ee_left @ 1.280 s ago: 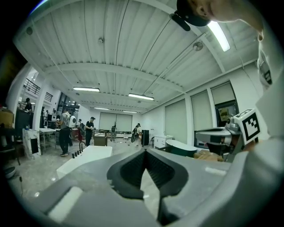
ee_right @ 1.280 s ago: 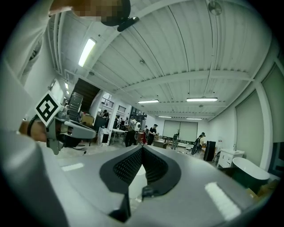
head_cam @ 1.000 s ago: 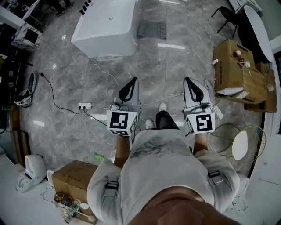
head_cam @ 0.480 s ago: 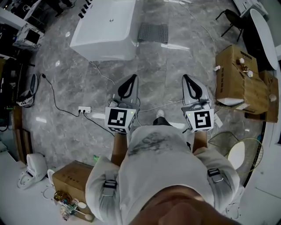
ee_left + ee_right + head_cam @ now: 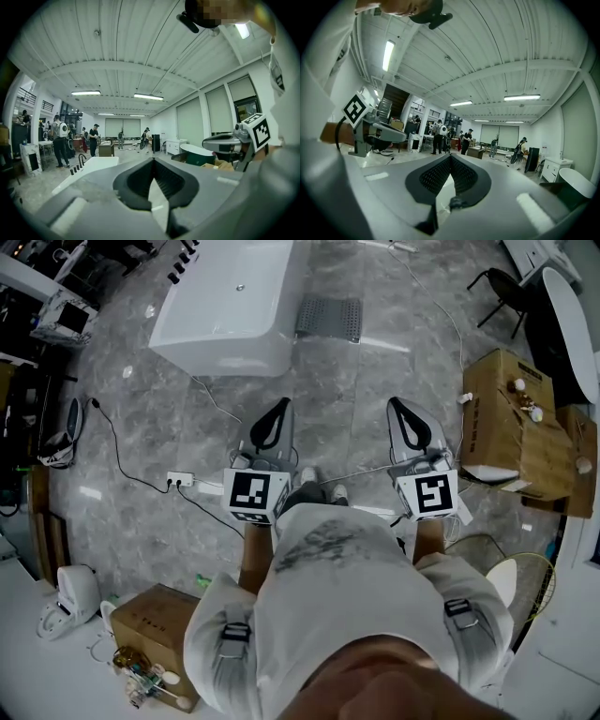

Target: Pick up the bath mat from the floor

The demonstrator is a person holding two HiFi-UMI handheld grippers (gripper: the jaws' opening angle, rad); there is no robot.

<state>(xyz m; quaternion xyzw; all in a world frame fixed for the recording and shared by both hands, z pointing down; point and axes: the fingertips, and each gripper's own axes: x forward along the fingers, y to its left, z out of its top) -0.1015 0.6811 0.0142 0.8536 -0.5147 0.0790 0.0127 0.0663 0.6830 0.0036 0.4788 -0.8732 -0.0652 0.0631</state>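
The grey ribbed bath mat (image 5: pixel 329 318) lies flat on the marble floor at the top of the head view, right beside the white bathtub (image 5: pixel 230 307). My left gripper (image 5: pixel 282 404) and right gripper (image 5: pixel 395 404) are held side by side at waist height, well short of the mat, pointing level toward it. Both are shut with nothing between the jaws. In the left gripper view the left gripper (image 5: pixel 153 160) has its tips together, and the bathtub (image 5: pixel 89 169) shows ahead. The right gripper (image 5: pixel 450 156) is shut too. The mat is hidden in both gripper views.
Cardboard boxes (image 5: pixel 518 424) stand at the right, another box (image 5: pixel 159 622) at the lower left. A power strip (image 5: pixel 181 478) and cables (image 5: pixel 122 456) lie on the floor at left. A black chair (image 5: pixel 497 289) stands at the upper right. Several people stand far off (image 5: pixel 60 140).
The person has walked forward: the bathtub and mat have come lower and nearer in the head view, and the boxes at the right have slid down. Both grippers stay shut and level.
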